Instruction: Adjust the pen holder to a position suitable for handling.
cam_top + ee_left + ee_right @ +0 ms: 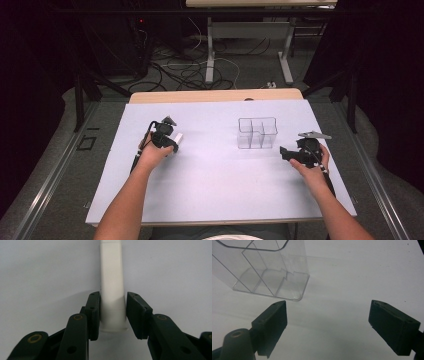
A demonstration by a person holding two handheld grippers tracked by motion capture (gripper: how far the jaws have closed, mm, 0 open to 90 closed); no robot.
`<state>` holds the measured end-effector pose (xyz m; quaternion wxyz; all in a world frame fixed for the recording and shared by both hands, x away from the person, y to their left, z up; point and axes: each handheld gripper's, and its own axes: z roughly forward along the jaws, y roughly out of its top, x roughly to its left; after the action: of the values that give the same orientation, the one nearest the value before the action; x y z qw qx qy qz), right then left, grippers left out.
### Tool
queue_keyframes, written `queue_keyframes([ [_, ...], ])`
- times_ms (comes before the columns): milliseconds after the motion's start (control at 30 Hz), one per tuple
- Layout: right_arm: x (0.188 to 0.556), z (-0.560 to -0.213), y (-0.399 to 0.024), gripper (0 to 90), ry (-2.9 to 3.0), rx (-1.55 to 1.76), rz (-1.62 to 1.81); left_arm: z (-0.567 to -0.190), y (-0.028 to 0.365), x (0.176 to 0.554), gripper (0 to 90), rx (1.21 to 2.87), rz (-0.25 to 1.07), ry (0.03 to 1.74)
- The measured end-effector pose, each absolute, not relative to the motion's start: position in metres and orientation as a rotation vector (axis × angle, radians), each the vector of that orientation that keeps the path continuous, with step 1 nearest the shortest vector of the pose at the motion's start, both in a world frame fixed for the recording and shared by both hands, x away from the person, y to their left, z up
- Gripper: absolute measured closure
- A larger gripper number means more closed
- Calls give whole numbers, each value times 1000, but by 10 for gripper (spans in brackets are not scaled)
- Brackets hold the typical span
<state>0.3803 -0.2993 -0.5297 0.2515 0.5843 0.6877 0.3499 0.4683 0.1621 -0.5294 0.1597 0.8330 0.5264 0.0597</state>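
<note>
My left tongs [112,312] are clamped on a white tube-like piece [112,290] lying on the left of the pale worktop [210,175]; my right tongs [328,325] hang wide and empty at the right, near a clear divided box [257,133] standing right of centre.

A: Where's the organiser [257,133] on the table [215,195]?
B: Right of centre, toward the far edge
A: And the tube [112,287]?
B: Well to the organiser's left, lying flat, between the left gripper's [112,315] jaws
A: The right gripper [328,327]?
B: Near the organiser's right side, a bit closer to the person
</note>
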Motion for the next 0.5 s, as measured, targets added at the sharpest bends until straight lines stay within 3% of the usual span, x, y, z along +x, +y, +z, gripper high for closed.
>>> queue_keyframes([
  [500,381,-531,-299,149,1877,1586,950,-531,164,465,664,2342,183,1520],
])
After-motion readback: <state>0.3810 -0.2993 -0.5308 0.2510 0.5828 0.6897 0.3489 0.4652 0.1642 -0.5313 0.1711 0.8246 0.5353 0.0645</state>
